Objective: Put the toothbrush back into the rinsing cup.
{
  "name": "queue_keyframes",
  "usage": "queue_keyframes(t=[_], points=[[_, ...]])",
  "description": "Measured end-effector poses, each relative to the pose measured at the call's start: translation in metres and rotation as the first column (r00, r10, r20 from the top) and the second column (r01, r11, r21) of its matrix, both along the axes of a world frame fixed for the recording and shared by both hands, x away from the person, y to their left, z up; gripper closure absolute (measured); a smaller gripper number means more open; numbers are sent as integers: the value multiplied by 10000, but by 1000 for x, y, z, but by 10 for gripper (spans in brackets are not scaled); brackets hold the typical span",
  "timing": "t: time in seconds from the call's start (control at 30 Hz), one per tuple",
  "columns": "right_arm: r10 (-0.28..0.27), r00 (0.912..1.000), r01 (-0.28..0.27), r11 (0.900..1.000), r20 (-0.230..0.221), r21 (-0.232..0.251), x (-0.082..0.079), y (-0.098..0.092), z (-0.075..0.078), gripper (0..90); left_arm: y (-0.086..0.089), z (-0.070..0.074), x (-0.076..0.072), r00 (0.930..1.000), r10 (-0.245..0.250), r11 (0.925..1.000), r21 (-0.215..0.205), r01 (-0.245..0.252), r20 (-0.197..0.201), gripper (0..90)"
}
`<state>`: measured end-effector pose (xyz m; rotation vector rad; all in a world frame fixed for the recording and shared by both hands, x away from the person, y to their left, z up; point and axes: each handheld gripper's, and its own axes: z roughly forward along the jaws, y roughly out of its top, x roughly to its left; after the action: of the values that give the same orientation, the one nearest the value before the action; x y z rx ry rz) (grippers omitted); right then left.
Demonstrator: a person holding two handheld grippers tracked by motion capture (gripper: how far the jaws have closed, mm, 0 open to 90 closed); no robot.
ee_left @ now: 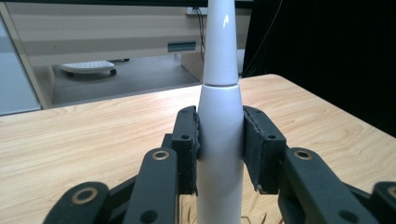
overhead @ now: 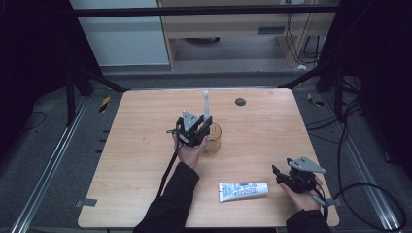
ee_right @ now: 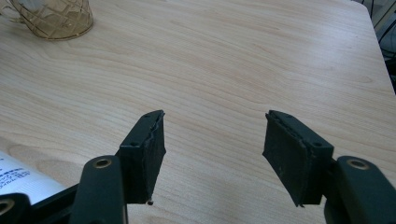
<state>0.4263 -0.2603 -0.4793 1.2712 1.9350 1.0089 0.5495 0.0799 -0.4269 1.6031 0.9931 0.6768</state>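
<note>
The left gripper [ee_left: 219, 149] is pinching a smooth, white, tapering electric toothbrush [ee_left: 219, 140] upright between its black ridged pads, right over an amber patterned glass cup [overhead: 212, 138] standing mid-bench. The right gripper [ee_right: 212, 156] is hovering with jaws spread, empty, beside a white toothpaste tube [overhead: 243, 191] lying on the pale wood-grain bench [overhead: 262, 126].

- The electric toothbrush [ee_left: 219, 140] is white and slim, a seam parting its thicker handle from the tapering neck above. It stands upright, clamped at the handle between the pads of the left tongs [overhead: 196, 130].
- The cup [overhead: 212, 138] is amber, see-through glass with a criss-cross pattern. It stands upright near the middle of the desk [overhead: 145, 160], and the toothbrush's lower end sits at it.
</note>
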Motion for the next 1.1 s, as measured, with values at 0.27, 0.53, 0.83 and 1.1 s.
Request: queue_keyframes(t=[0.27,0.53,0.83,1.1], points=[[-22,10000,22,10000,13,-14,0,0,0,379,5,-7,-3,9998,-140,9998,170,142,-110,672],[-26,10000,26,10000,3,-7,0,0,1,377,5,-13,-5,9992,-323,9988,353,331,-231,671],[-28,10000,28,10000,21,-25,0,1,1,375,9,-13,-11,9986,-507,9978,419,513,-172,670],[-19,10000,19,10000,16,-24,0,1,1,373,12,-13,-13,9975,-696,9964,472,703,-155,668]])
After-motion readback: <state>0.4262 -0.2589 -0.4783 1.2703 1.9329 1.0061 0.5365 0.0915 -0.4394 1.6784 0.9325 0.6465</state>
